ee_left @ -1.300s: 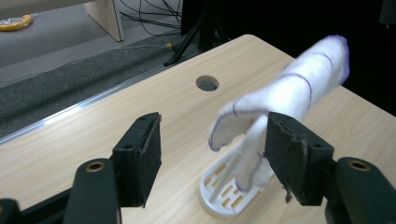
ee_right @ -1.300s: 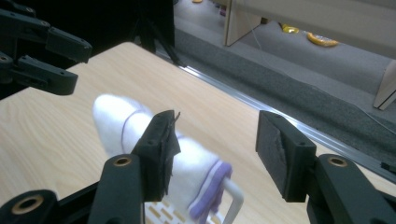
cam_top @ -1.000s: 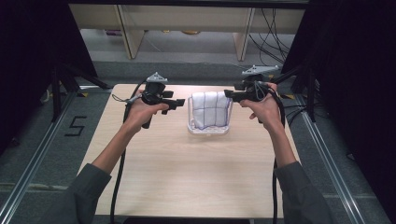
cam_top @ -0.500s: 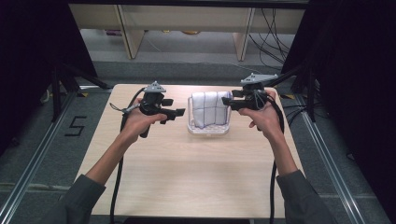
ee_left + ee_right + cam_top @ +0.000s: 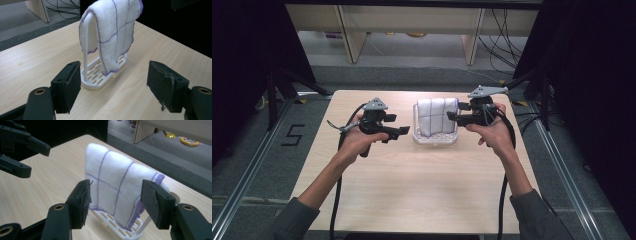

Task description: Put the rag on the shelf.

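A white cloth with thin purple grid lines (image 5: pixel 437 114) hangs folded over the arched bar of a small white slotted rack (image 5: pixel 435 139), which stands upright on the far middle of the wooden table (image 5: pixel 412 190). From the high view the cloth's long axis runs near to far along the rack, its two halves dropping down either side of the bar; the hem with purple stitching reaches almost to the slotted base.

The left gripper (image 5: pixel 399 133) sits just left of the rack, held level and pointing right toward it, the person's left hand (image 5: pixel 357 141) wrapped around its handle with the forearm coming up from the near left. Its jaws have just been opening and stand wide apart with nothing between them.

The right gripper (image 5: pixel 451 118) points left at the cloth's far right edge, gripped by the right hand (image 5: pixel 492 132). Its jaws have also just been opening; they seem to straddle the hanging cloth without pressing it, though contact is hard to judge.
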